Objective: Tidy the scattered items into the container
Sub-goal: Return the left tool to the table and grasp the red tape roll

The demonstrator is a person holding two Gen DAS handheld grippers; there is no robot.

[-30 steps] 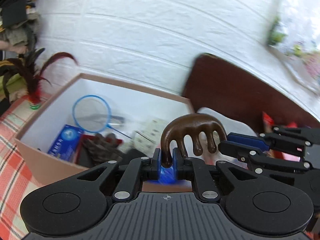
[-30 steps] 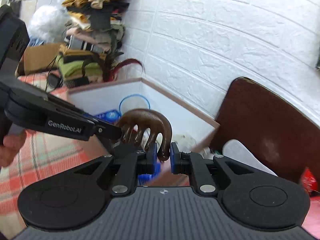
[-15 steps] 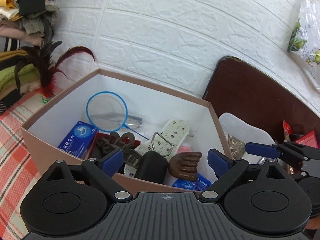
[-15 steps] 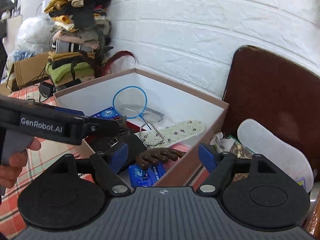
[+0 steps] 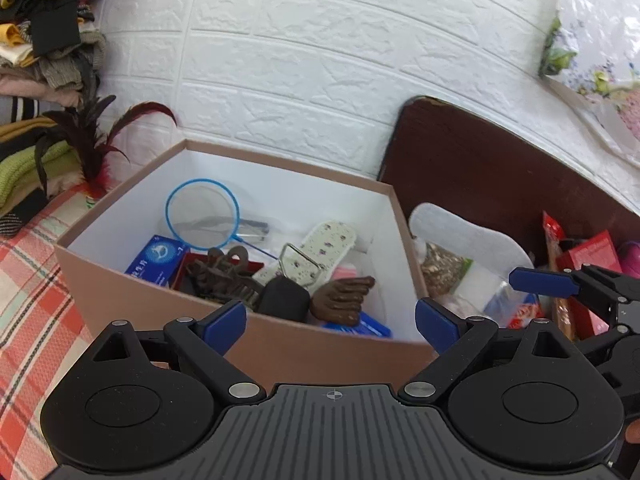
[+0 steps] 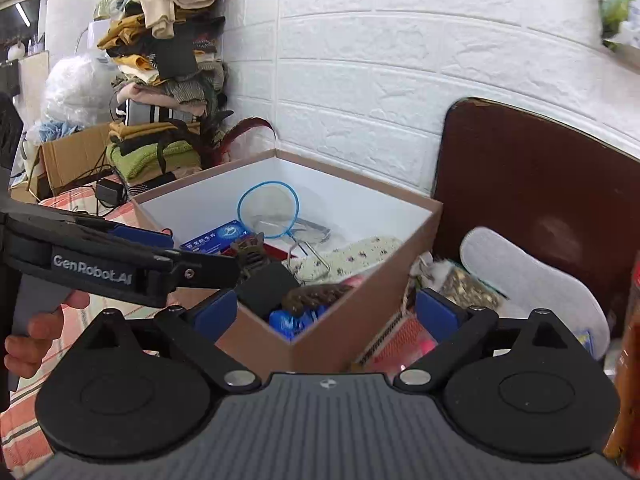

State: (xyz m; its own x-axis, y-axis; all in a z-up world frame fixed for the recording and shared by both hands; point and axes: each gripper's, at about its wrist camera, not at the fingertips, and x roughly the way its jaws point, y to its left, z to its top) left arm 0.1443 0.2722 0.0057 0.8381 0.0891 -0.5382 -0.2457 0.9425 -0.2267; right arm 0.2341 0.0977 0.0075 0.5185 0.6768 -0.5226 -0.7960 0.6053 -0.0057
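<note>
Left wrist view: left gripper (image 5: 330,322) spread wide, blue fingertips (image 5: 224,322) well apart, nothing between them, poised just before the near wall of the brown box (image 5: 256,346). Straight ahead inside the box, close to the near wall: brown wooden comb-massager (image 5: 342,300), lying on its side, touching a black rounded object (image 5: 284,300) to its left and resting partly on a blue packet (image 5: 360,328). Further ahead: patterned insole-shaped piece (image 5: 320,246) with a wire clip, blue-rimmed net (image 5: 202,214), blue carton (image 5: 158,258), dark hair claw (image 5: 218,276). Off to the right, outside the box: white insole (image 5: 476,240), red packets (image 5: 588,258), and the right gripper (image 5: 560,284).

Right wrist view: right gripper (image 6: 326,316) likewise released, fingers far apart and empty, hovering at the box's near corner (image 6: 294,350). Comb-massager (image 6: 316,296) just ahead, inside that corner, beside the black object (image 6: 264,288). Left gripper (image 6: 160,254) reaching in from the left, over the box's edge, held by a hand (image 6: 36,332). Right of the box: white insole (image 6: 532,280).
</note>
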